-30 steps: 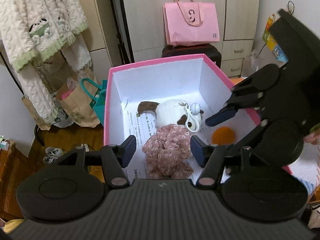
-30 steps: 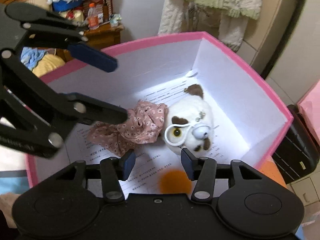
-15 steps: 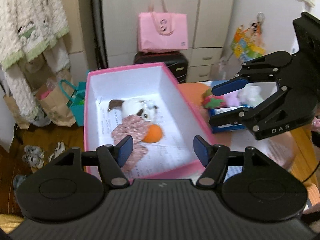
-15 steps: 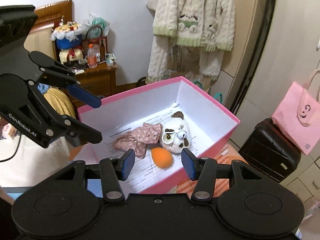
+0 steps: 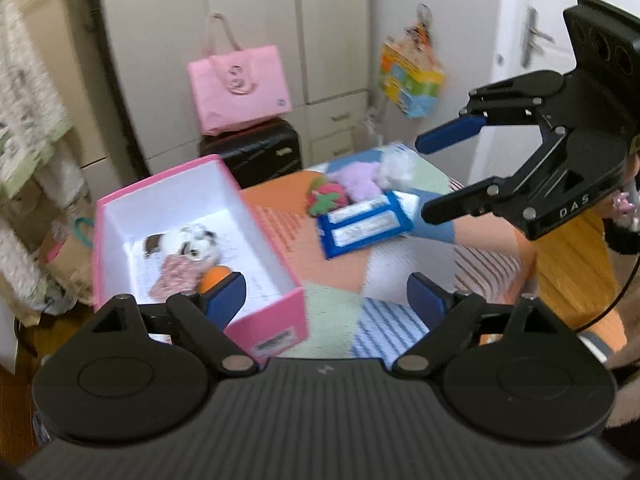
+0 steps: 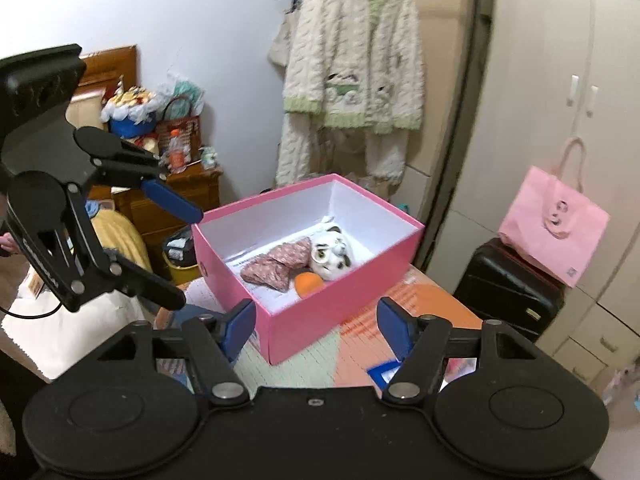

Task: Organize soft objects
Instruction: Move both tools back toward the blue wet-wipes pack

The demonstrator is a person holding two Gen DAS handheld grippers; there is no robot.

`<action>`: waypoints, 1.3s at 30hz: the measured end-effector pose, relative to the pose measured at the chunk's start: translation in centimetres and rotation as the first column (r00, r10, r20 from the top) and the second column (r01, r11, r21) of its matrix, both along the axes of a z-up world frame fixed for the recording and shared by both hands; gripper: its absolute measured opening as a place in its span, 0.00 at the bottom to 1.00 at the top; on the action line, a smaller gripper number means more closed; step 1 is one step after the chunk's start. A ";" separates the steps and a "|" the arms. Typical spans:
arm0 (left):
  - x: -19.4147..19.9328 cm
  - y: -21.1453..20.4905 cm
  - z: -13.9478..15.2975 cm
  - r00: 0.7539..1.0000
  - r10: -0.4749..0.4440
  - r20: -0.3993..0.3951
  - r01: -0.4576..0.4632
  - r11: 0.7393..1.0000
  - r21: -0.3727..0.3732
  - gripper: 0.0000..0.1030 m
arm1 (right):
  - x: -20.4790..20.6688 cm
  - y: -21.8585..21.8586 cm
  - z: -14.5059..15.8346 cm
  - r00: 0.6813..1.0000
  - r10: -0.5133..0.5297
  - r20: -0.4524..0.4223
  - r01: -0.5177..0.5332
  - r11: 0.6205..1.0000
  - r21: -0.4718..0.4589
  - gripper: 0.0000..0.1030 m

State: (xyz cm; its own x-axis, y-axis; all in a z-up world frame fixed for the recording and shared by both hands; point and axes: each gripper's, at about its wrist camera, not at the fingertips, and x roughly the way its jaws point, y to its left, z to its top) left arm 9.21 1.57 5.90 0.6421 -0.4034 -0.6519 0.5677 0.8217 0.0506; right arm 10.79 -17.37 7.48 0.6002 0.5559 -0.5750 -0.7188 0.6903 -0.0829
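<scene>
A pink box [image 5: 160, 184] stands on the patchwork table; in it lie a white plush dog [image 5: 188, 240], a floral cloth [image 5: 176, 276] and an orange ball [image 5: 214, 274]. My left gripper [image 5: 326, 298] hovers over the box's near right corner, its jaws opening with nothing between them. To the right, my right gripper [image 5: 424, 180] hangs above a blue box [image 5: 366, 228]. Behind that box lie a strawberry plush [image 5: 326, 200], a purple plush [image 5: 358, 184] and a white plush [image 5: 396, 168]. From the right wrist, the right gripper [image 6: 316, 326] is opening and empty before the pink box [image 6: 320, 320], with the left gripper [image 6: 186, 258] at left.
A pink tote bag [image 5: 240, 84] sits on a black suitcase [image 5: 256, 156] behind the table, before pale cupboards. A knitted cardigan [image 6: 352, 72] hangs beyond the box. A wooden nightstand [image 6: 176, 196] and a yellow bucket [image 6: 182, 266] stand at left.
Both grippers have drawn back and up from inside the pink box, and their jaws have widened. The left wrist view has swung right, so the blue box and plush toys now show.
</scene>
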 end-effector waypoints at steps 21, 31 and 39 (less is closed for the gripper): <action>4.8 -8.3 -4.4 0.985 -0.137 -0.105 0.123 0.983 -0.135 0.87 | -1.7 -8.0 -7.0 0.984 -0.176 0.002 0.176 0.984 0.027 0.70; 9.5 -10.2 -8.3 0.993 -0.045 -0.108 0.027 0.985 -0.169 0.87 | 1.9 -7.6 -11.8 0.971 -0.237 0.009 0.237 0.971 0.015 0.71; 12.6 -11.0 -11.2 0.995 0.093 -0.041 -0.099 0.975 -0.199 0.87 | 5.2 -7.0 -15.5 0.958 -0.286 0.035 0.286 0.958 -0.002 0.71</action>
State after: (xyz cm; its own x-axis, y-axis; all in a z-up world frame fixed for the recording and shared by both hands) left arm 21.78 -9.46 -5.32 0.6651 -0.4653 -0.5841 0.4843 0.8641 -0.1369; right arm 16.00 -24.35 -8.02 0.7528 0.3539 -0.5550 -0.4879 0.8660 -0.1098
